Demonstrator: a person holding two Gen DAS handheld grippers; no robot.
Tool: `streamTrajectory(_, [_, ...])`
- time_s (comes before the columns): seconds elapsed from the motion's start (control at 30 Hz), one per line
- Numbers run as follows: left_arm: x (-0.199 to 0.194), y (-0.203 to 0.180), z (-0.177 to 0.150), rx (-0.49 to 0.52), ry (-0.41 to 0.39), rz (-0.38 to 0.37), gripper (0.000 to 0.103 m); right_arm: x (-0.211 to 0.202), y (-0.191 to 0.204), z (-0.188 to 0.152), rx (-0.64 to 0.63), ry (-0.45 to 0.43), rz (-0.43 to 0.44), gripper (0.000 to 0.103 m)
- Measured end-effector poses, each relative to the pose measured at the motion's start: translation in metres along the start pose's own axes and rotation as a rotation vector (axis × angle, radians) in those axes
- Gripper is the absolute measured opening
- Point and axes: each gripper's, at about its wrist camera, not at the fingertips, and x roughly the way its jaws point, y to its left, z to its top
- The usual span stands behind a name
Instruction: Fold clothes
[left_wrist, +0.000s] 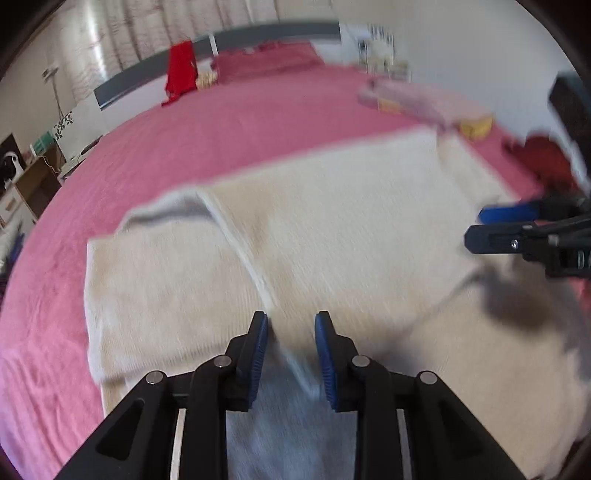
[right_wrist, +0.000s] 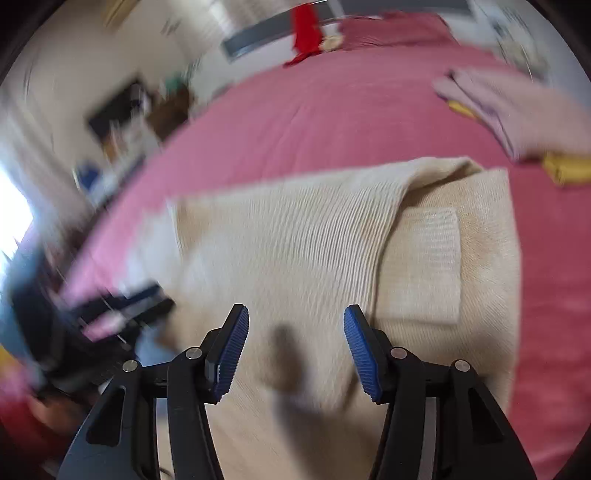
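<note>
A cream ribbed knit garment (left_wrist: 332, 221) lies spread on the pink bedspread (left_wrist: 184, 140), partly folded over itself, with a raised seam running down toward my left gripper (left_wrist: 291, 320). The left jaws stand a little apart over that seam and over grey cloth (left_wrist: 288, 424) below; the blue pads do not press on it. In the right wrist view the garment (right_wrist: 295, 240) has one layer folded over a part with a square patch (right_wrist: 439, 258). My right gripper (right_wrist: 295, 314) hovers open above it, nothing between its fingers. It also shows at the right edge of the left wrist view (left_wrist: 480, 225).
A folded pink pile (left_wrist: 417, 99) with something yellow (left_wrist: 476, 125) lies beyond the garment to the right. A dark red cloth (left_wrist: 543, 158) is at the right edge. A red garment (left_wrist: 181, 70) hangs at the headboard beside maroon bedding (left_wrist: 266, 61). Furniture stands left of the bed.
</note>
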Motion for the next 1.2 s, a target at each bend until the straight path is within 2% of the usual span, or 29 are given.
streamTrajectory(0.07, [0.001,-0.003,-0.007,-0.013,0.004,0.006,0.026,0.015,0.008,-0.017,-0.096,0.082,-0.107,0.056])
streamTrajectory(0.13, [-0.007,0.002,-0.009,-0.039,0.02,-0.005,0.026,0.011,0.004,-0.031,-0.122,0.1,-0.137,0.056])
streamTrajectory(0.2, [-0.019,0.01,-0.016,-0.048,0.035,0.013,0.026,-0.004,-0.005,-0.038,-0.074,0.095,-0.136,0.056])
streamTrajectory(0.37, [-0.038,0.033,-0.042,-0.124,0.087,0.044,0.027,-0.06,-0.027,-0.065,0.095,0.033,-0.047,0.07])
streamTrajectory(0.43, [-0.045,0.04,-0.057,-0.154,0.114,0.042,0.027,-0.068,-0.022,-0.076,0.142,0.037,-0.027,0.074])
streamTrajectory(0.5, [-0.051,0.045,-0.072,-0.175,0.143,0.032,0.027,-0.075,-0.023,-0.098,0.188,0.057,-0.001,0.074])
streamTrajectory(0.63, [-0.063,0.036,-0.099,-0.195,0.172,-0.061,0.027,-0.097,-0.041,-0.152,0.276,0.111,0.006,0.074])
streamTrajectory(0.73, [-0.067,0.028,-0.116,-0.194,0.209,-0.079,0.027,-0.113,-0.052,-0.18,0.358,0.175,0.034,0.074])
streamTrajectory(0.8, [-0.07,0.026,-0.124,-0.199,0.228,-0.086,0.027,-0.125,-0.054,-0.2,0.366,0.226,0.04,0.074])
streamTrajectory(0.93, [-0.078,0.043,-0.13,-0.277,0.29,-0.102,0.027,-0.135,-0.045,-0.232,0.279,0.302,0.019,0.074])
streamTrajectory(1.0, [-0.08,0.049,-0.133,-0.248,0.333,-0.06,0.027,-0.134,-0.046,-0.24,0.285,0.3,0.015,0.074])
streamTrajectory(1.07, [-0.082,0.058,-0.136,-0.263,0.354,-0.051,0.028,-0.133,-0.052,-0.245,0.321,0.279,0.029,0.074])
streamTrajectory(1.13, [-0.081,0.069,-0.141,-0.307,0.361,-0.052,0.03,-0.129,-0.057,-0.244,0.367,0.248,0.071,0.075])
streamTrajectory(1.2, [-0.072,0.078,-0.147,-0.348,0.397,-0.069,0.03,-0.122,-0.059,-0.241,0.38,0.231,0.105,0.081])
